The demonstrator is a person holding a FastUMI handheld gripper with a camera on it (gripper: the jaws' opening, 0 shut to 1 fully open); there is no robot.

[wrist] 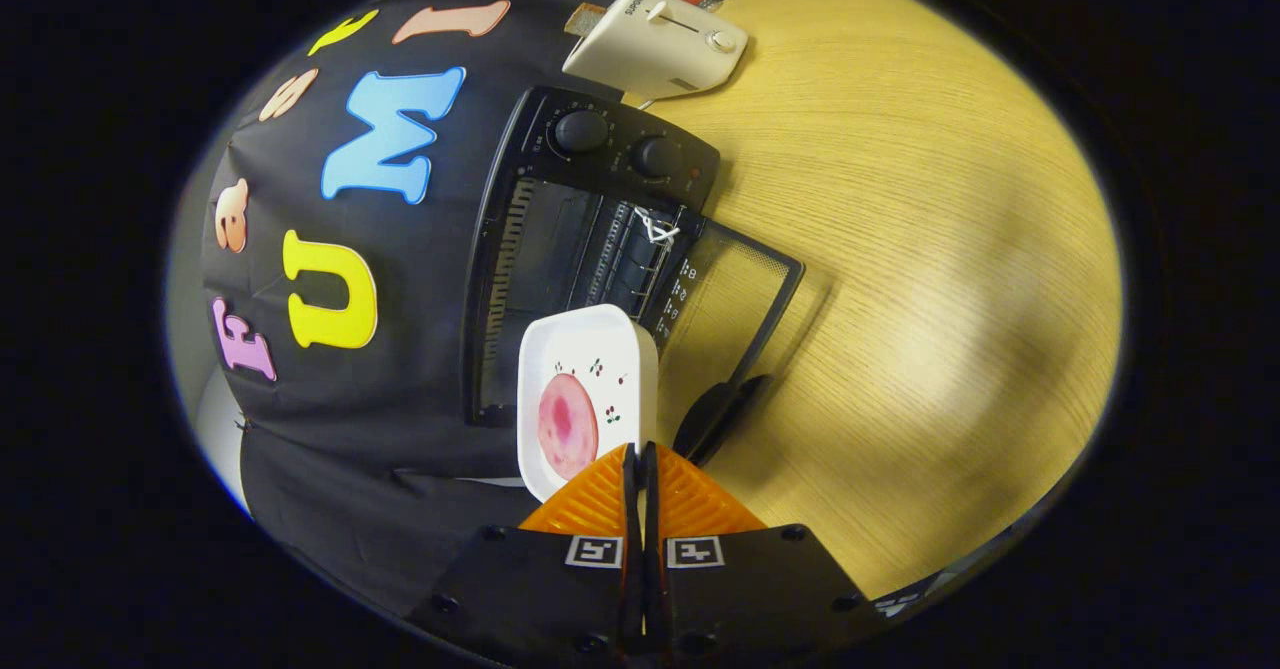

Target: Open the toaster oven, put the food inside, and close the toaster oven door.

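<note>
- Your gripper (640,454) has both fingers pressed together on the near rim of the white plate (585,359) – clamped on it, no gap btwn the tips.
- Plate's a rounded-square dish w/ small cherry prints, seen tilted on edge in this rolled view; it hangs just ahead of the fingertips.
- On the plate: a round pink slice (567,425), ham-like, darker in the centre, sitting close to the fingertips. Can't tell exactly what food it is.
- Toaster oven (560,239) sits right beyond the plate, black, cavity open twd you.
- Oven door (735,289) is swung fully down, lying flat on the wooden table (900,249), glass pane showing the wood grain thru it.
- Door handle (715,417) is the dark bar at the door's outer edge, just beside your fingers on the table side.
- Plate's far edge overlaps the cavity mouth in this view; whether it's already past the opening, can't tell.
- Wire rack (640,259) visible inside the cavity, w/ a white tie (657,226) knotted at its front edge.
- Two black knobs (615,144) on the oven's control panel, beyond the cavity.
- White pop-up toaster (655,44) stands further off, past the oven's knob end, on the table next to the booth wall, w/ a slice of bread (583,19) sticking out.
</note>
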